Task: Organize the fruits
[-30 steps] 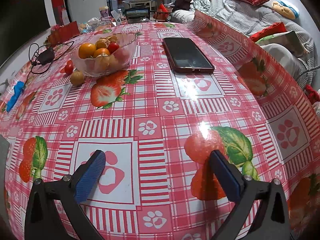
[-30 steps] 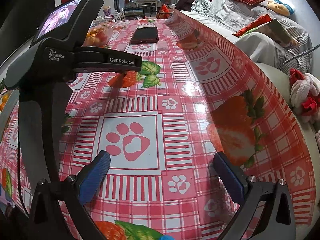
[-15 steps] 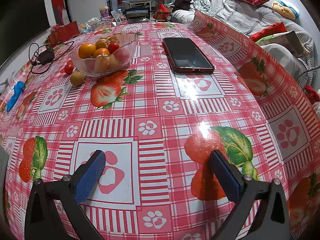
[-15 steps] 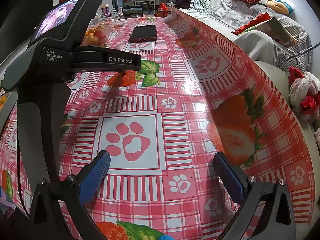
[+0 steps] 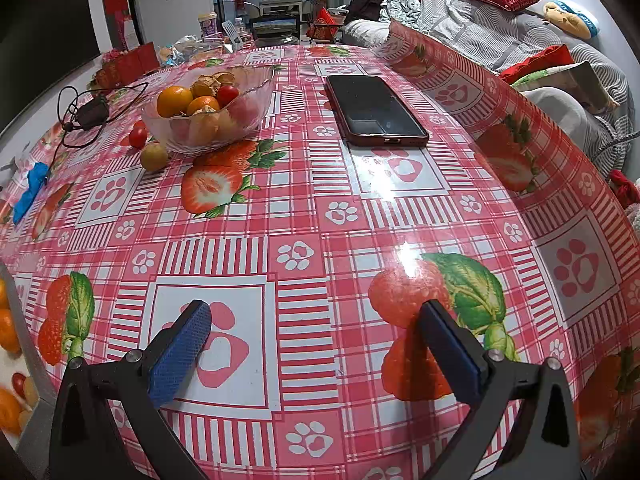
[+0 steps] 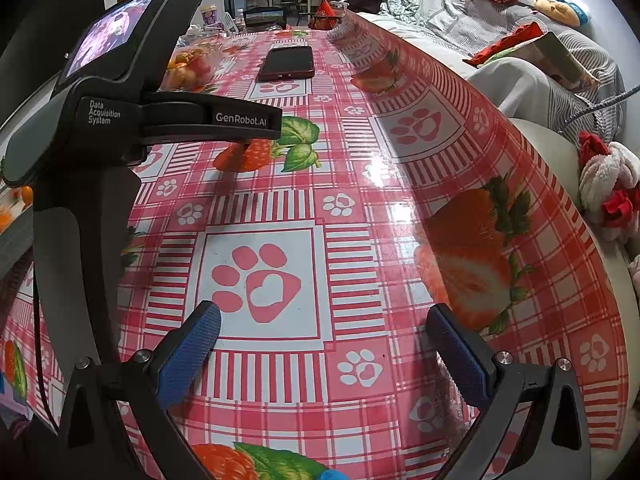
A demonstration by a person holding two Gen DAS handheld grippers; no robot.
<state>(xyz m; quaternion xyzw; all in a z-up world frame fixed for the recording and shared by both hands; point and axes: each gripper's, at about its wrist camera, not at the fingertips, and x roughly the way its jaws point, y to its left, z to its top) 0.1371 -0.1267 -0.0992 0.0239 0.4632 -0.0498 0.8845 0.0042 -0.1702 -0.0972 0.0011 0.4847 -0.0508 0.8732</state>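
Two loose fruits [image 5: 154, 156] lay just beside the glass bowl [image 5: 208, 114], far ahead-left of our left gripper [image 5: 316, 340] — nearer, probably, than our right gripper [image 6: 324, 344] — both spread wide, empty.

Left hand-held gripper [image 5: 314, 340] is spread wide, blue-padded fingers [image 5: 180, 354] far apart with nothing between them, pointing forward and held low. Right hand-held gripper [image 6: 322, 346] shows the same pose: fingers [image 6: 458, 354] splayed, nothing gripped. In the right wrist view the left hand-held gripper's black body [image 6: 100, 128] stands just to its left.
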